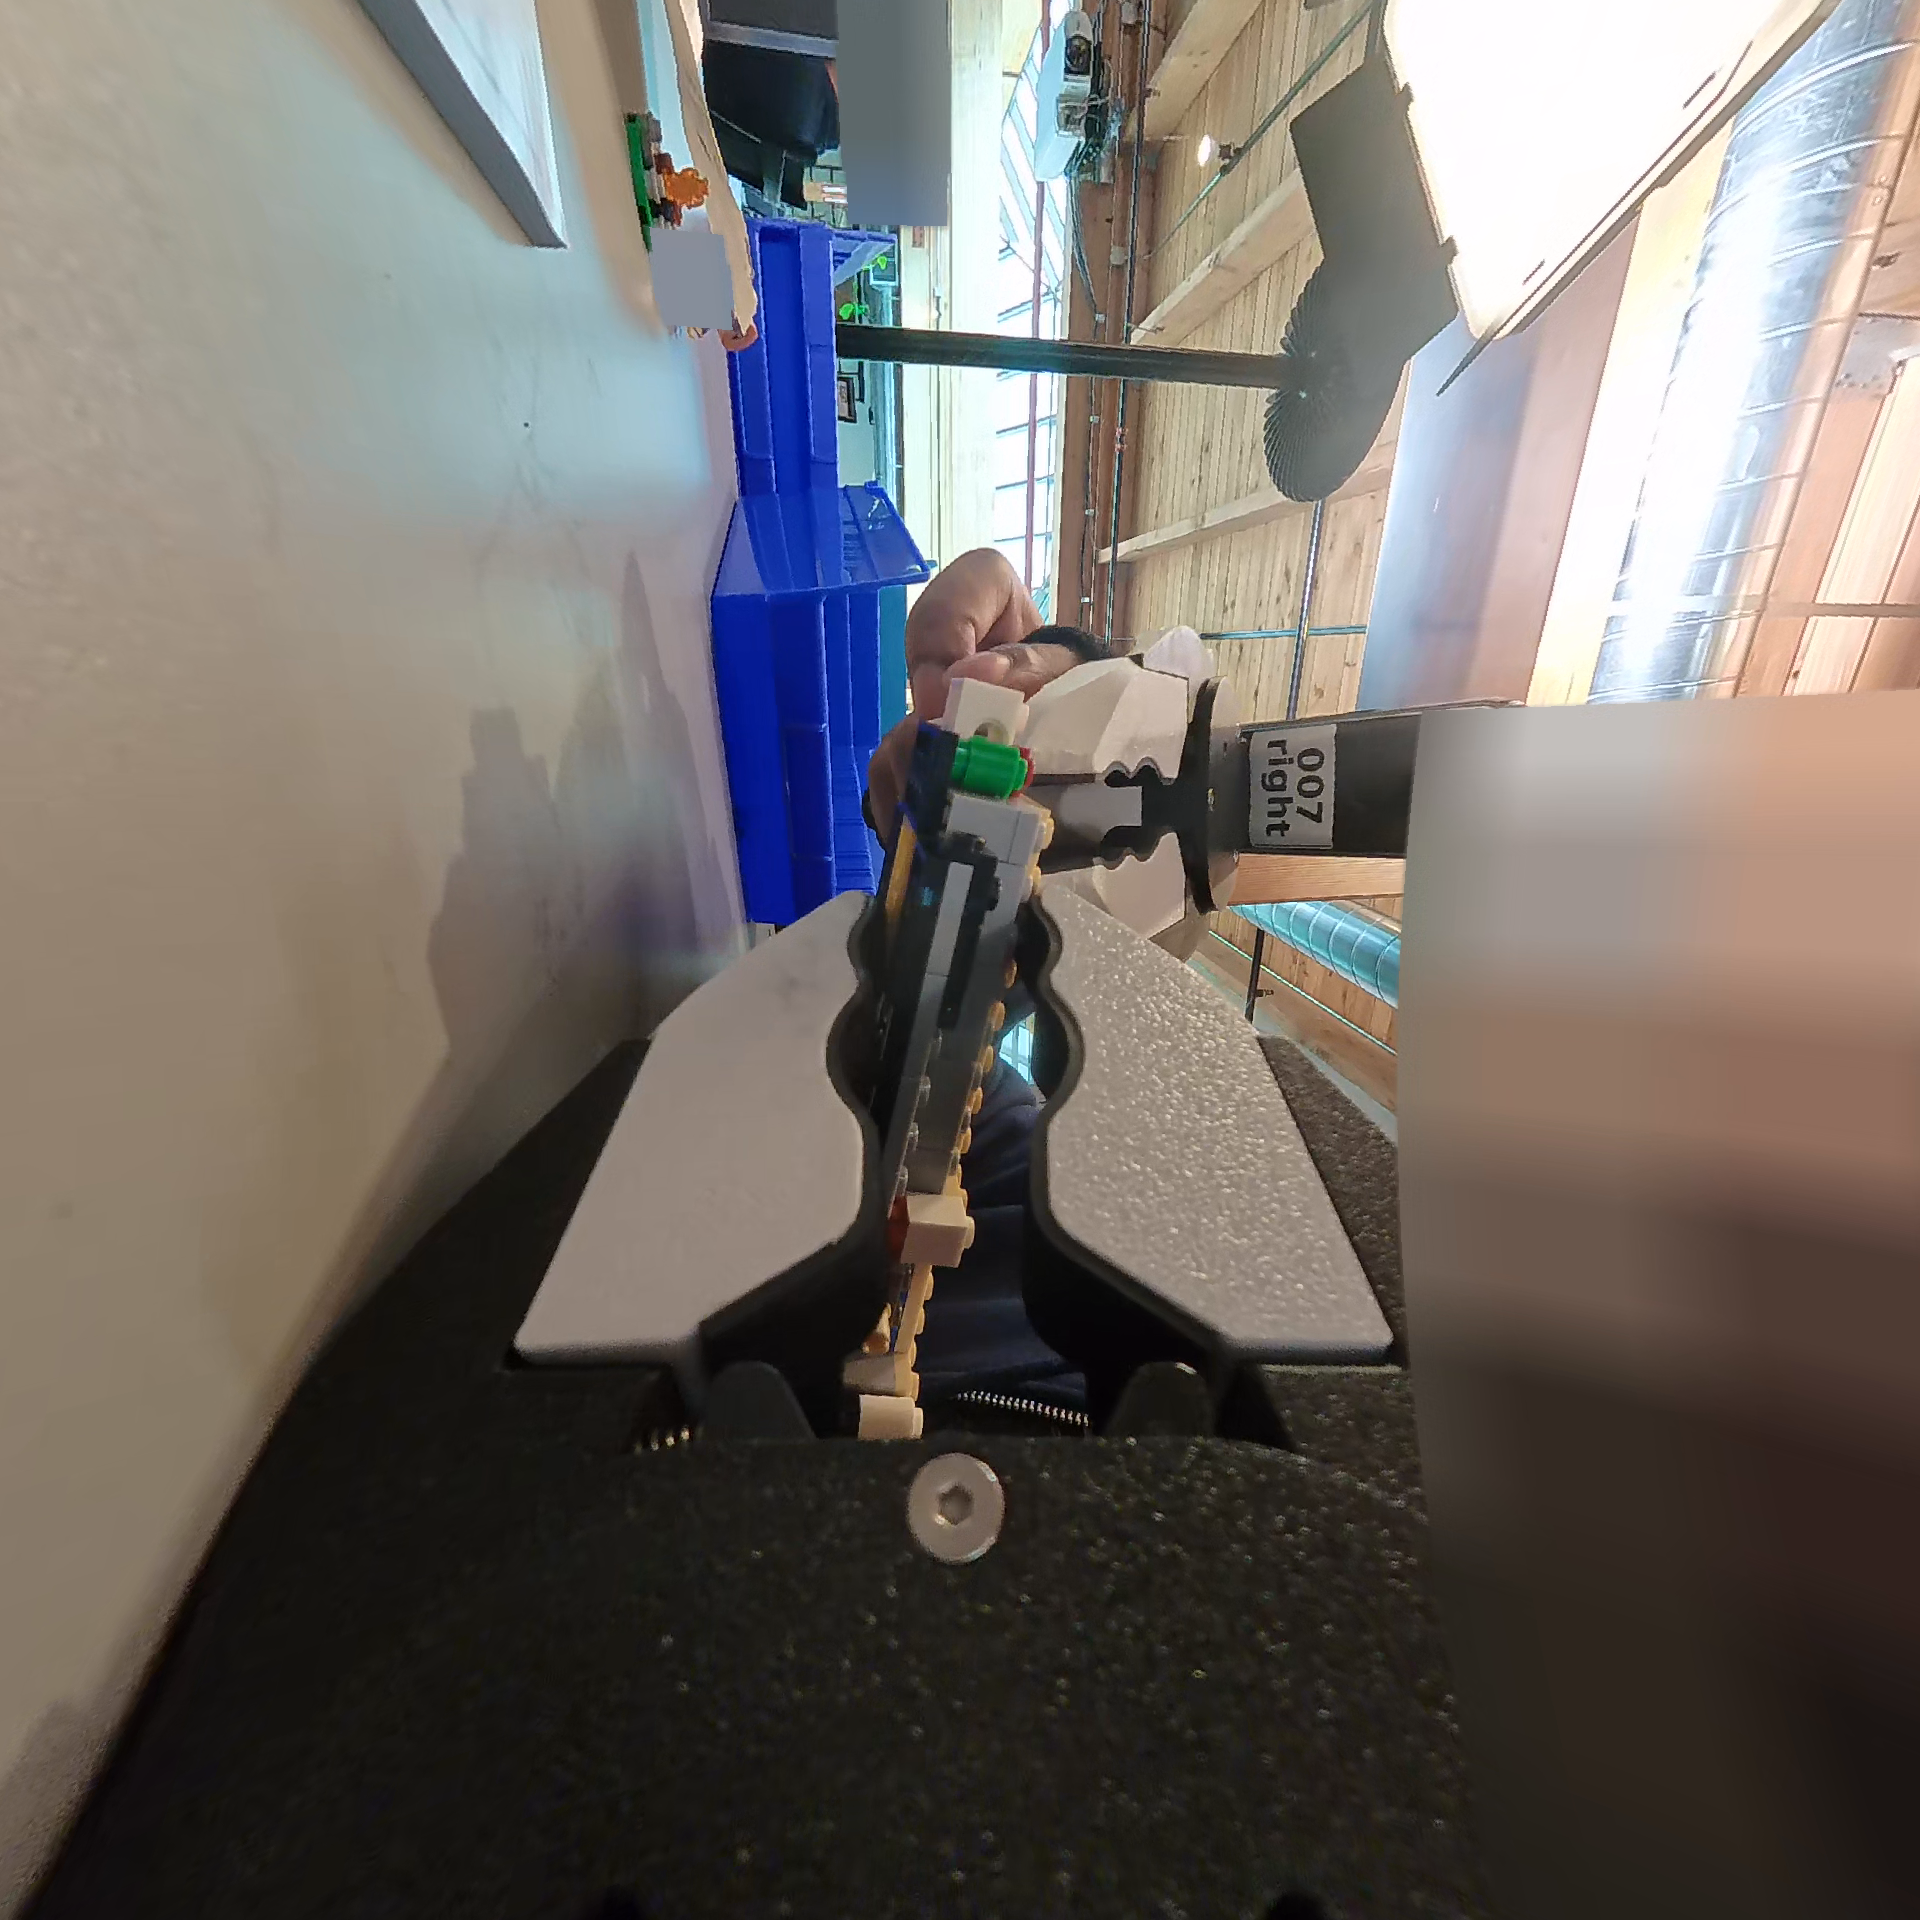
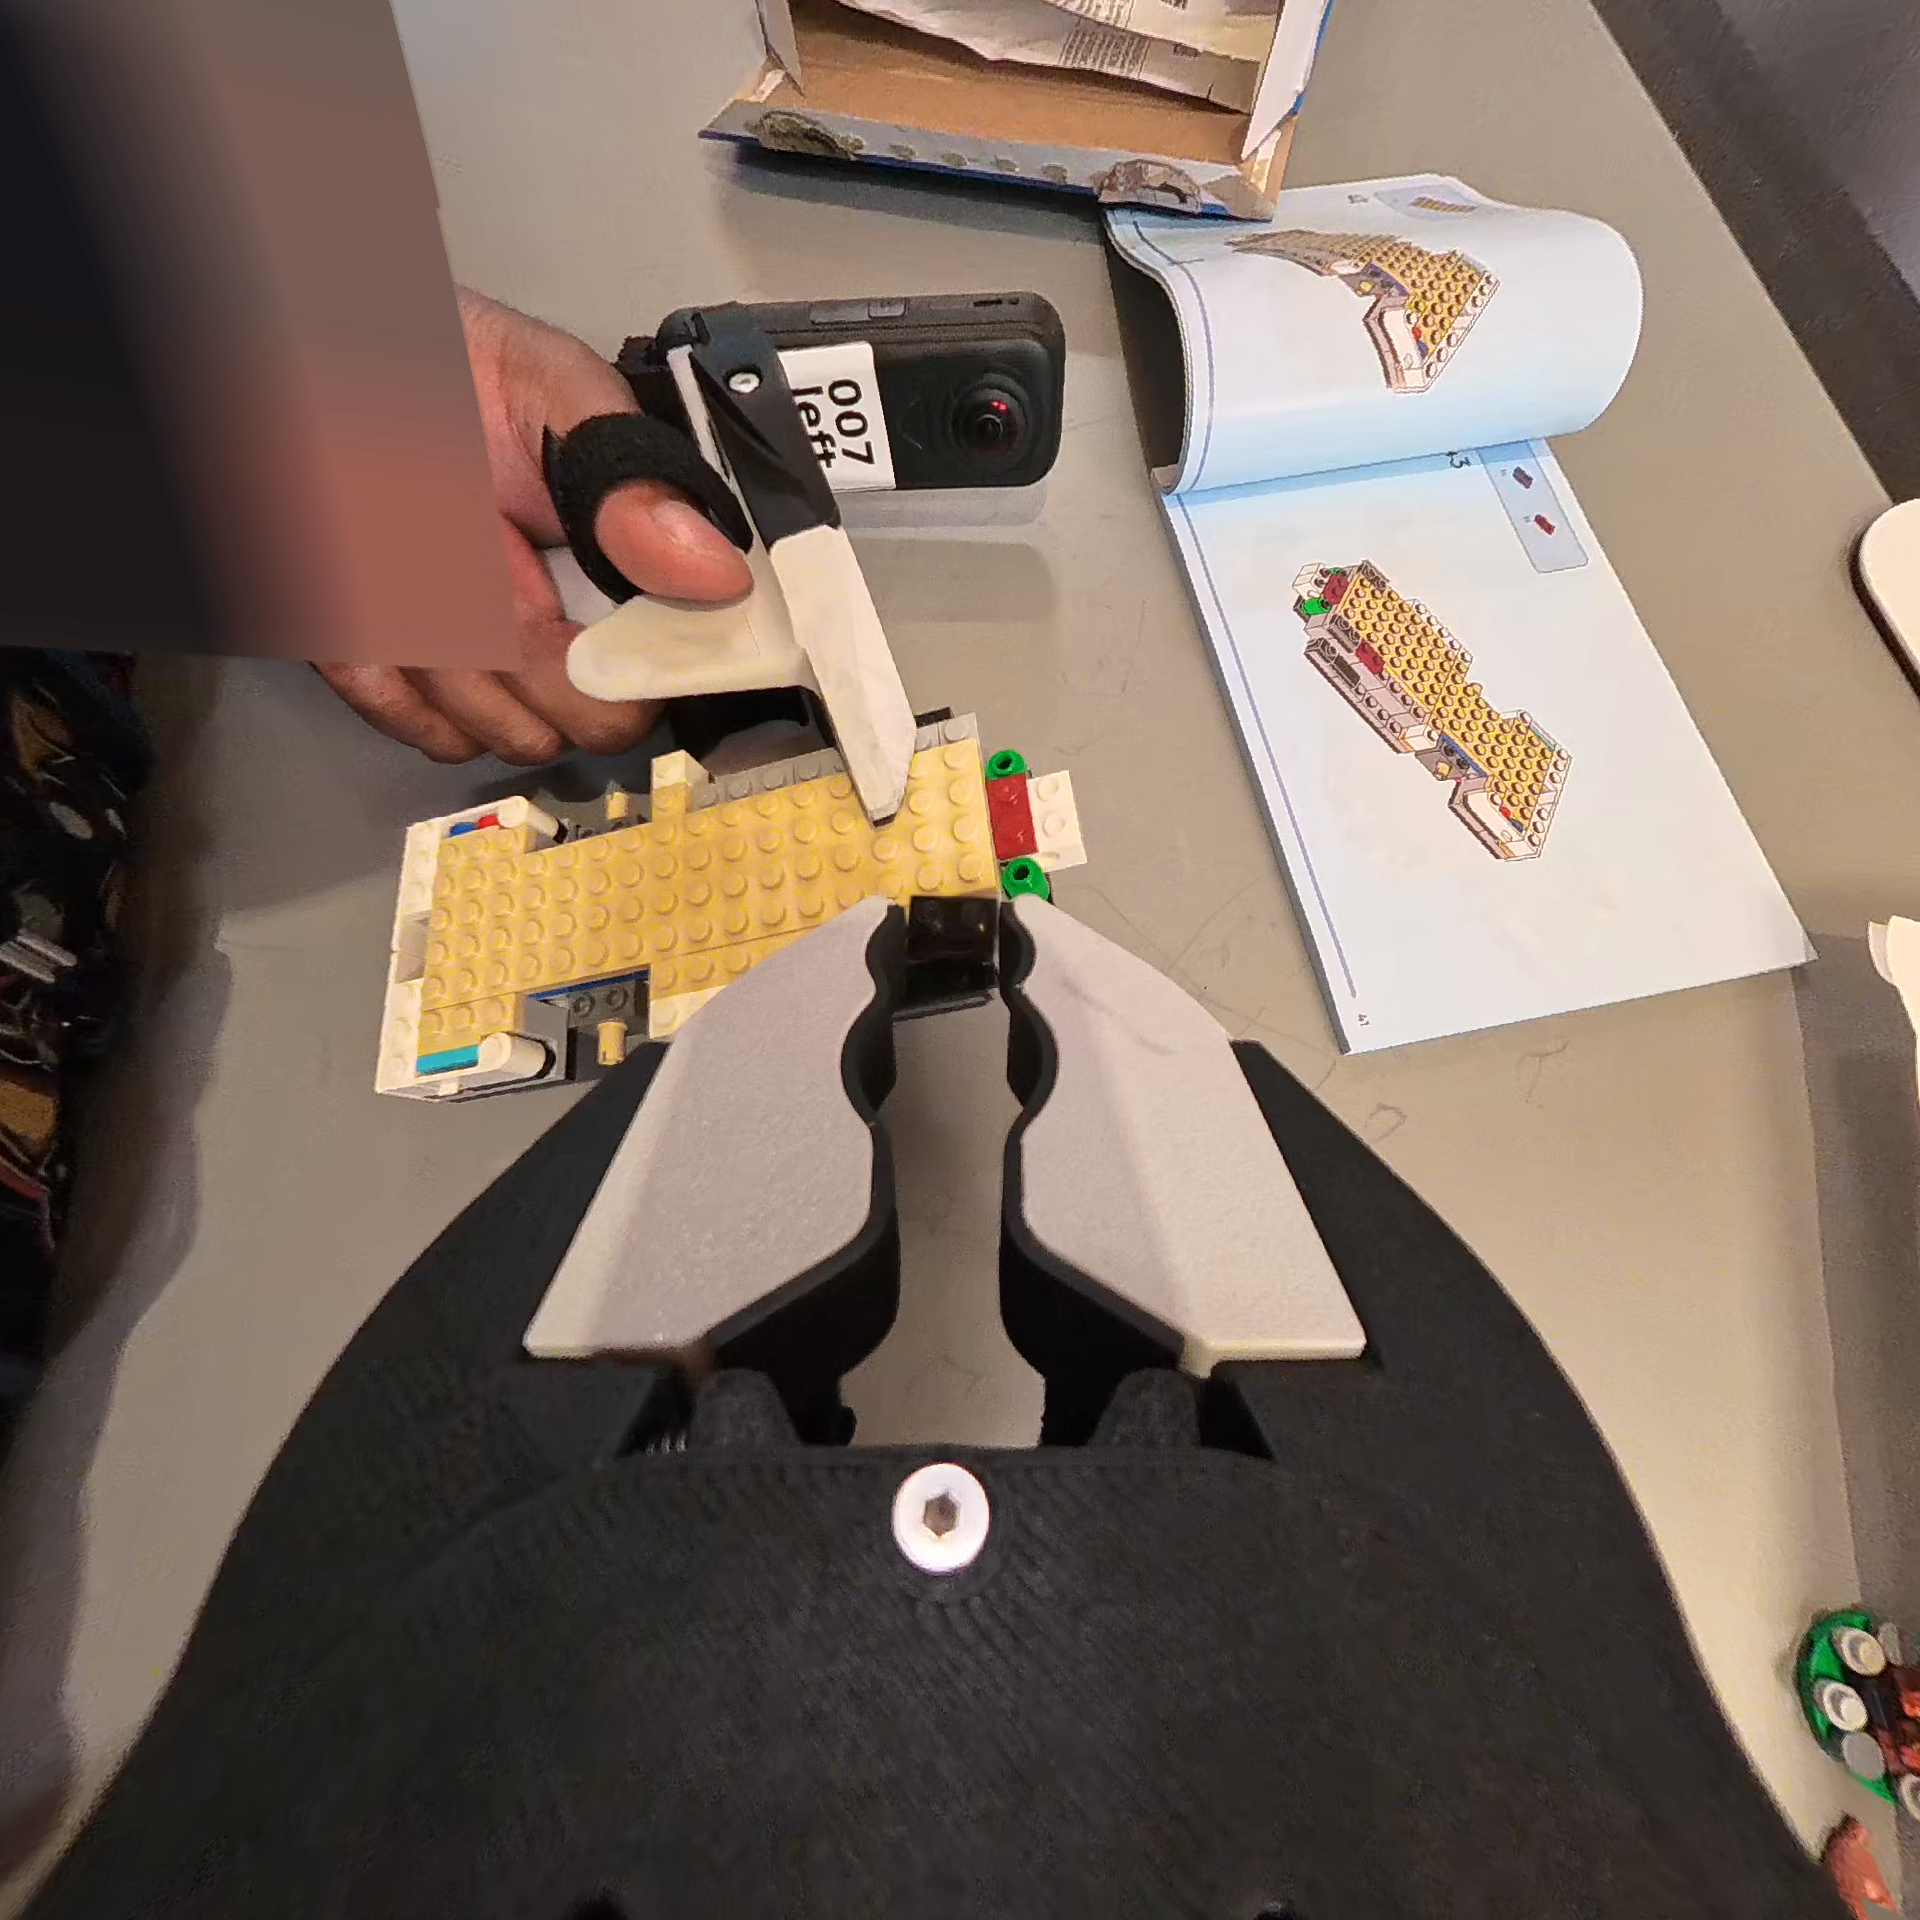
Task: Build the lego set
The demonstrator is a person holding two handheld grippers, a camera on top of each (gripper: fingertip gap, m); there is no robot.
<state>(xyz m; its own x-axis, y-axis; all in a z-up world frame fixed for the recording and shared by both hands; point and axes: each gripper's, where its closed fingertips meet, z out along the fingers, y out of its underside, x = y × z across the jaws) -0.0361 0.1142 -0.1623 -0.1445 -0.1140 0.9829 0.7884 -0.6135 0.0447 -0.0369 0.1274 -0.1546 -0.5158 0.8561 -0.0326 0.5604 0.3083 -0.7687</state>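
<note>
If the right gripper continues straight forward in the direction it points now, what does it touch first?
The right gripper already has a small black brick between its fingertips. Straight ahead, that brick would probably meet the edge of the tan brick model almost at once, beside the green stud; depth is uncertain.

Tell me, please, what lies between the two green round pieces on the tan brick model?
A small red brick, shown in the right wrist view.

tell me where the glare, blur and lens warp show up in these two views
Left wrist view: a ceiling light is blown out to white, the picture sits turned sideways, and the brick model up close looks soft. Right wrist view: even light, a sharp instruction booklet, grey table edges bowed by the wide lens. Both carry smooth blurred patches.
</note>
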